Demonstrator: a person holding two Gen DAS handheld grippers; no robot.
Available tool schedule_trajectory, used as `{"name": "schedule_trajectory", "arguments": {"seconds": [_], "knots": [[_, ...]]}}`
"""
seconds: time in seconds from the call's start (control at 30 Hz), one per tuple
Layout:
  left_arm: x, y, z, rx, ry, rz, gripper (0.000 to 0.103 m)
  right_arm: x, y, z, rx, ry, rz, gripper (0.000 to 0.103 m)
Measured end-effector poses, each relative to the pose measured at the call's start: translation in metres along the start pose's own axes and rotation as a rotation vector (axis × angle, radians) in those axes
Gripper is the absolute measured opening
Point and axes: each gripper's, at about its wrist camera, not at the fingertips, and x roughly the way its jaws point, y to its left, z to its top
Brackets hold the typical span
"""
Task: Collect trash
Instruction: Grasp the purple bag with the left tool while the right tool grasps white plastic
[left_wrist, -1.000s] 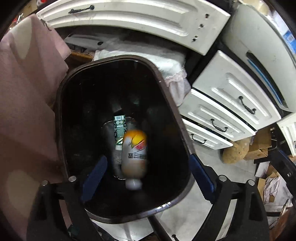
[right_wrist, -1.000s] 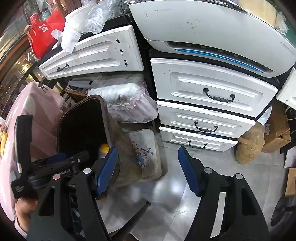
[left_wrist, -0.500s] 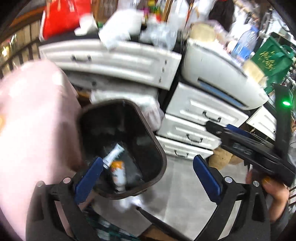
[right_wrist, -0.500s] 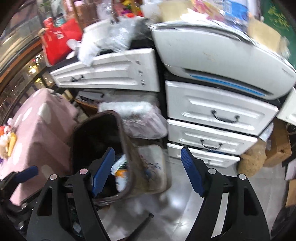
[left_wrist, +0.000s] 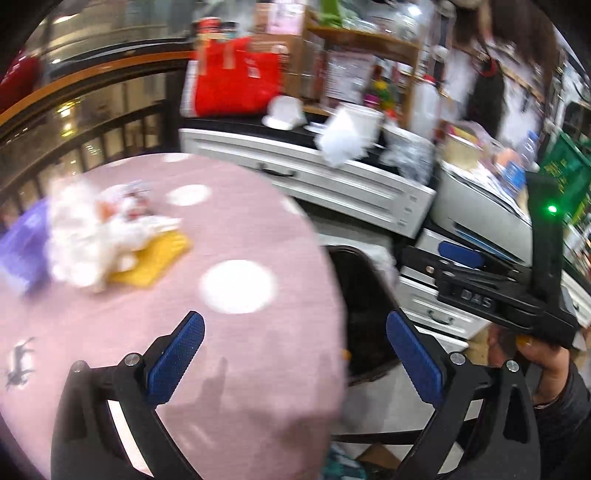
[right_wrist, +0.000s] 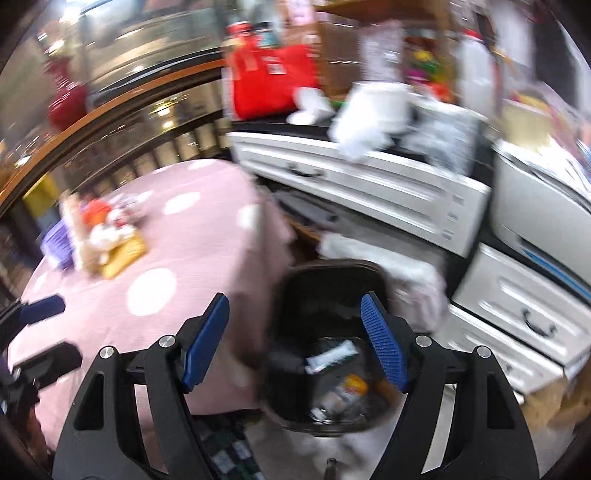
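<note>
Left gripper (left_wrist: 295, 354) and right gripper (right_wrist: 295, 343): jaws wide, empty. Dark bin (right_wrist: 325, 280) stands on the floor between the pink tablecloth's (left_wrist: 221, 229) edge and white drawers (right_wrist: 517, 317). Blurred wrappers (left_wrist: 110, 236) remain on the table's far left.

My left gripper (left_wrist: 291, 354) points downward at a slant, its blue-padded jaws spread wide with nothing between them. My right gripper (right_wrist: 295, 341) tilts down the same way, jaws apart and empty too. In the left wrist view my right hand (left_wrist: 546, 365) wraps the black handle of its gripper, a dark sleeve (left_wrist: 570, 410) covering the wrist.
</note>
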Motion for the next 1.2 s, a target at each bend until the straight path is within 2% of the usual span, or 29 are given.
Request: {"name": "schedule_trajectory", "arguments": {"seconds": [0.13, 0.4, 0.67, 0.77, 0.87, 0.97, 1.07, 1.13, 1.2], "knots": [[-0.012, 0.043, -0.005, -0.05, -0.017, 0.075, 0.097, 0.009, 0.057, 0.009, -0.104, 0.006, 0.117, 0.074], [-0.035, 0.13, -0.015, -0.182, -0.042, 0.227, 0.097, 0.024, 0.146, 0.025, -0.244, 0.022, 0.287, 0.074], [-0.051, 0.209, -0.035, -0.293, -0.05, 0.374, 0.097, 0.039, 0.212, 0.036, -0.352, 0.025, 0.417, 0.074], [-0.053, 0.237, -0.038, -0.343, -0.051, 0.394, 0.097, 0.049, 0.231, 0.045, -0.373, 0.031, 0.451, 0.073], [-0.05, 0.261, -0.035, -0.382, -0.045, 0.379, 0.097, 0.063, 0.248, 0.058, -0.398, 0.027, 0.437, 0.07], [-0.043, 0.285, -0.028, -0.422, -0.042, 0.348, 0.097, 0.081, 0.261, 0.07, -0.42, 0.036, 0.425, 0.063], [-0.034, 0.303, -0.017, -0.449, -0.049, 0.329, 0.097, 0.096, 0.267, 0.078, -0.418, 0.04, 0.408, 0.051], [-0.027, 0.314, -0.009, -0.45, -0.049, 0.323, 0.097, 0.105, 0.27, 0.081, -0.41, 0.062, 0.424, 0.045], [-0.019, 0.321, 0.0, -0.439, -0.054, 0.331, 0.097, 0.109, 0.272, 0.081, -0.412, 0.067, 0.43, 0.035]]}}
